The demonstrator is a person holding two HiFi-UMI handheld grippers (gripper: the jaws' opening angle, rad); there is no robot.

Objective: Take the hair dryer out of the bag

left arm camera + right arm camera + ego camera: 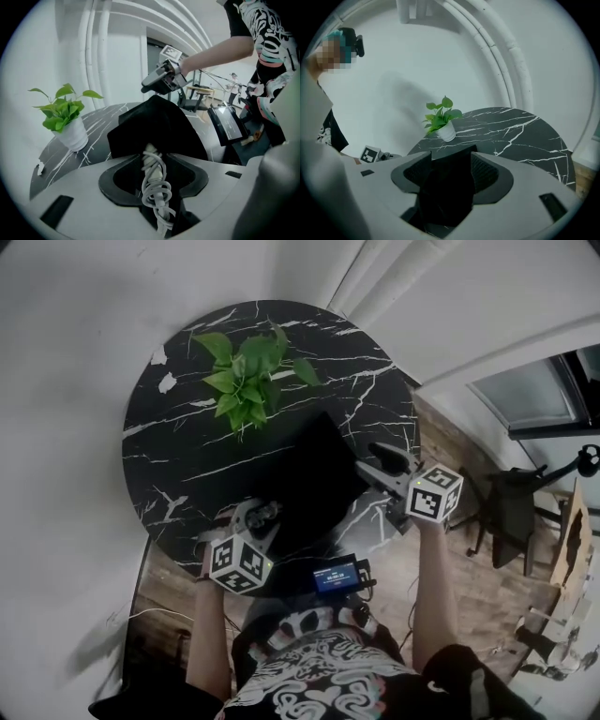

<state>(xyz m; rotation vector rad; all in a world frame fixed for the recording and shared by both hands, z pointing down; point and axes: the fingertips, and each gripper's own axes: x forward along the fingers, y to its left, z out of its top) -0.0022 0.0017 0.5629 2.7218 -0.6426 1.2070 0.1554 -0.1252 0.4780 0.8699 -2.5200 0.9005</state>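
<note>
Left tool (153, 163) is clenched on the white coiled cord (157, 188) at the near edge of the tabletop (187, 460). Right tool (451, 160) is released, its jaws spread with the black bag (444, 197) between them.

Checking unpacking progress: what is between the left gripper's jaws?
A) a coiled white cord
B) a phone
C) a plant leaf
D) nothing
A: the left gripper view shows the jaws of the left gripper closed on a coiled white cord, the black bag behind it.
</note>
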